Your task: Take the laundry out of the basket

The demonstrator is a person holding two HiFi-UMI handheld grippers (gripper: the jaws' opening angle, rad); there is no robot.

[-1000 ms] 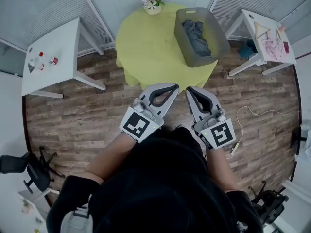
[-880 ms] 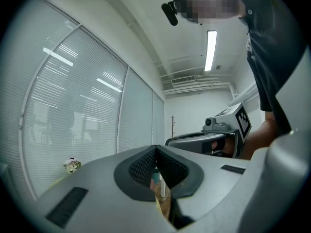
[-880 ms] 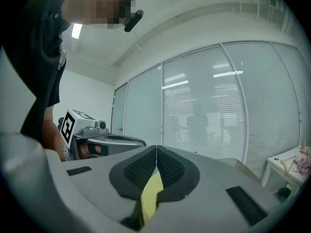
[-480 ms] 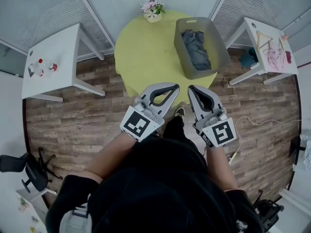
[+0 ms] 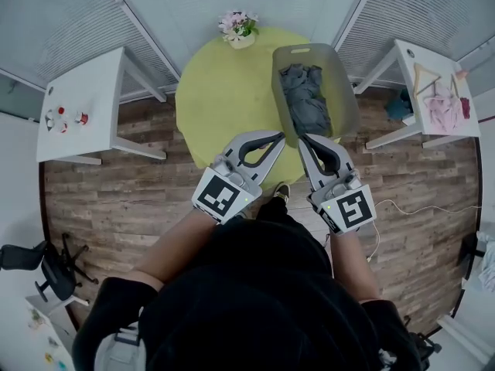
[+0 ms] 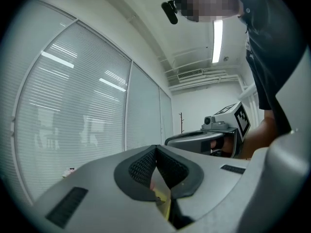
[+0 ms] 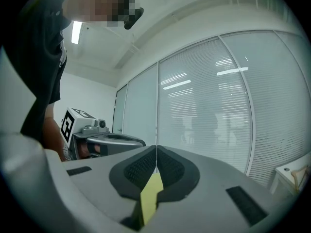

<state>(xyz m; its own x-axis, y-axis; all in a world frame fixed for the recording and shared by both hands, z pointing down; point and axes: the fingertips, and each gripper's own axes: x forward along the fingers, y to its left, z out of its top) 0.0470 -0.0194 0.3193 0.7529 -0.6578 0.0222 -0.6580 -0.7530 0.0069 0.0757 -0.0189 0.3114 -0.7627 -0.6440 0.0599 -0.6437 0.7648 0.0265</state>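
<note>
L tongs (image 5: 272, 139) & R tongs (image 5: 306, 141) level, side by side, jaws together, both empty.

left tool (image 5: 278, 136) and right tool (image 5: 302, 140) nearer basket (image 5: 345, 91); tips seemingly over table (image 5: 216, 91) edge

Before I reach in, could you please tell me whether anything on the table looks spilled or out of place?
Nothing stands out: the grey basket sits upright on the yellow-green table with the laundry inside, and the flower pot stands upright at the far edge.

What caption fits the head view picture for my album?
Left gripper and right gripper, both shut, point toward the grey basket of laundry on the yellow table.
</note>
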